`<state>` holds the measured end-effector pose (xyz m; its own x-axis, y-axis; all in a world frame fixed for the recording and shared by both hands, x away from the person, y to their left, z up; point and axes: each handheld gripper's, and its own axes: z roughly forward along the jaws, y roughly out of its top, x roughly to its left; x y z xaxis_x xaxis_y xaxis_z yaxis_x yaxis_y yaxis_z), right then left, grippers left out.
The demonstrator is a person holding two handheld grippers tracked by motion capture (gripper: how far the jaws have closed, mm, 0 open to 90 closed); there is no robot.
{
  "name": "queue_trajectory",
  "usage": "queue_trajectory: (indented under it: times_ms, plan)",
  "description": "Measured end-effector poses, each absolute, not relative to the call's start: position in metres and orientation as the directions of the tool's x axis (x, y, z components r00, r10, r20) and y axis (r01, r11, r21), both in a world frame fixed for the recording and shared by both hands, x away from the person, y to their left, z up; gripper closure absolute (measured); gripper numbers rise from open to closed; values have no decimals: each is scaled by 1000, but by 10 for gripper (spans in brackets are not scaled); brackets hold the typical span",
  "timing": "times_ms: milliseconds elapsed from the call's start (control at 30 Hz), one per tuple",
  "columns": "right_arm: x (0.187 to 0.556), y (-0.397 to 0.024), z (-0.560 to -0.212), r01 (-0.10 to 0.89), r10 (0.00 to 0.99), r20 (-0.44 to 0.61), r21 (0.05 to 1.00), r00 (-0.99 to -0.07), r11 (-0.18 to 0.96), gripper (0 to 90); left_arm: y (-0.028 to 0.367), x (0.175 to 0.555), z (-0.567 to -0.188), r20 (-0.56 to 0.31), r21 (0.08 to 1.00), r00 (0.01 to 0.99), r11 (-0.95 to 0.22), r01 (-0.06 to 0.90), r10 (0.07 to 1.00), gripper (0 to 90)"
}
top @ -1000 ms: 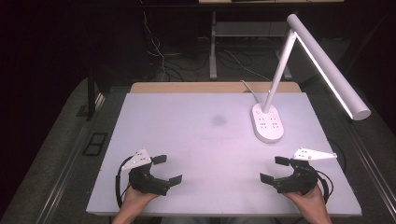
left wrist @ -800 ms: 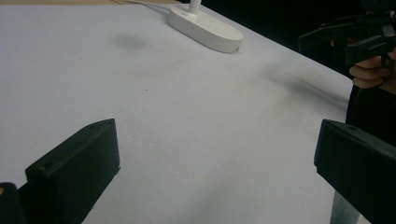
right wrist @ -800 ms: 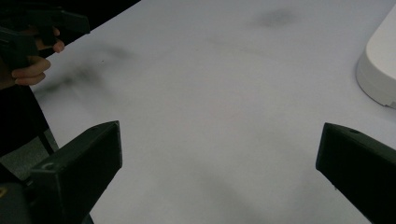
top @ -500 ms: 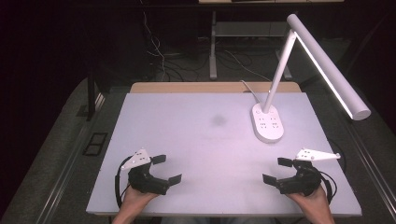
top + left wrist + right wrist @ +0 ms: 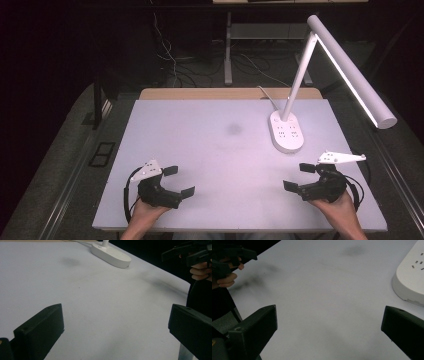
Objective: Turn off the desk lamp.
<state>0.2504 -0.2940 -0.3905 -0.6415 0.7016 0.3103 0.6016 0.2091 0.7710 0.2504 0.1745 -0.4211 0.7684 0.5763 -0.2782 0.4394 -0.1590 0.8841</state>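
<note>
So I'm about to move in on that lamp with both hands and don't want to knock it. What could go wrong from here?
The desk lamp is top-heavy: its long lit head overhangs the table edge, above the right tool, so lifting that hand could clip it and tip the lamp. Its cord trails off the back edge and might snag or drag. The left tool, jaws open, sits far off, so it would have a long reach across.
</note>
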Motion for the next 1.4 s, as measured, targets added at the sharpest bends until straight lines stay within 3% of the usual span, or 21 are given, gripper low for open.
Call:
queue_trajectory:
  times_ms: [1400]
  plan:
    - [321,-301,-349,602,718,259,752,-646,270,4,175,251,-421,-279,884,773,-162,438,570,0]
